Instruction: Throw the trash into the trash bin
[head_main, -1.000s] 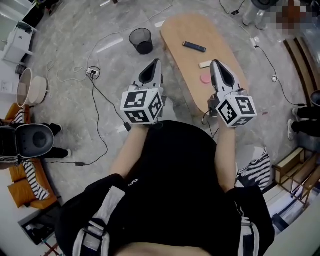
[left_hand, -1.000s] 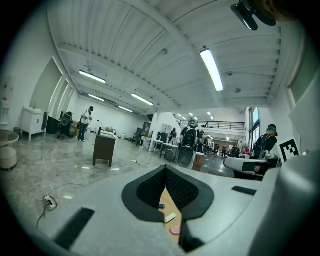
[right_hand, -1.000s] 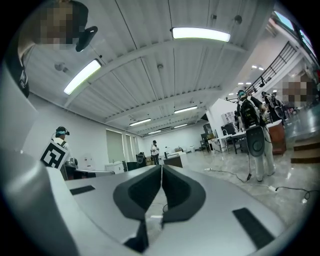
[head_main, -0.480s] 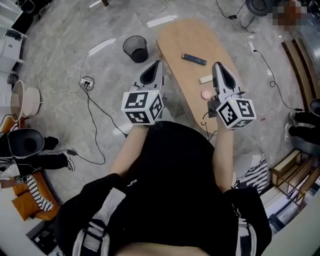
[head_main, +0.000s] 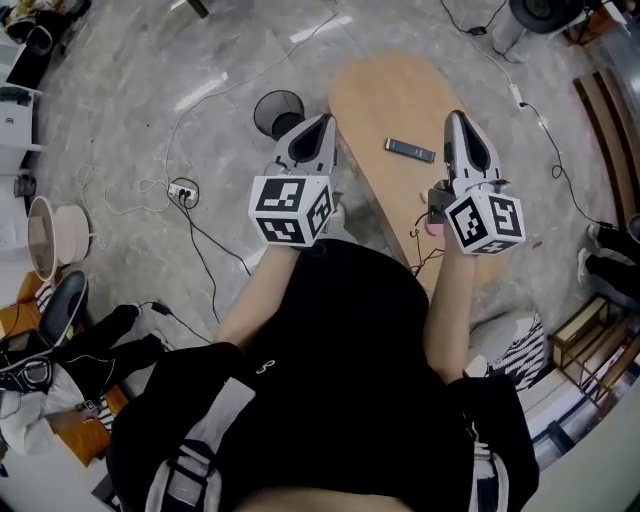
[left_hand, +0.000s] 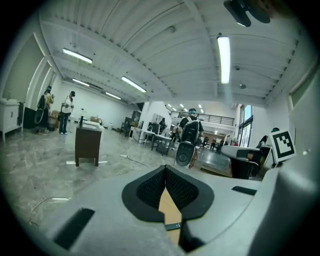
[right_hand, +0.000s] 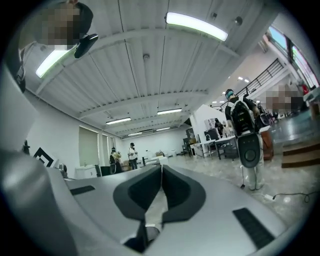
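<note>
In the head view a black mesh trash bin (head_main: 275, 110) stands on the floor, just left of an oval wooden table (head_main: 385, 95). A black remote-like bar (head_main: 411, 150) lies on the table. A small pink edge (head_main: 432, 228) shows beside the right gripper's cube; the rest of it is hidden. My left gripper (head_main: 320, 124) hangs at the table's left edge, close to the bin, its pads together and empty (left_hand: 165, 169). My right gripper (head_main: 458, 118) is over the table, right of the bar, also shut with nothing between its pads (right_hand: 161, 167).
Cables and a power strip (head_main: 183, 190) run across the stone floor left of the bin. A seated person (head_main: 70, 340) and a white tub (head_main: 45, 235) are at the far left. Wooden shelving (head_main: 590, 335) stands at the right.
Both grippers have travelled forward along the table. The bin now sits right beside the left gripper. The white scrap and most of the pink disc have gone out of sight behind the right gripper.
</note>
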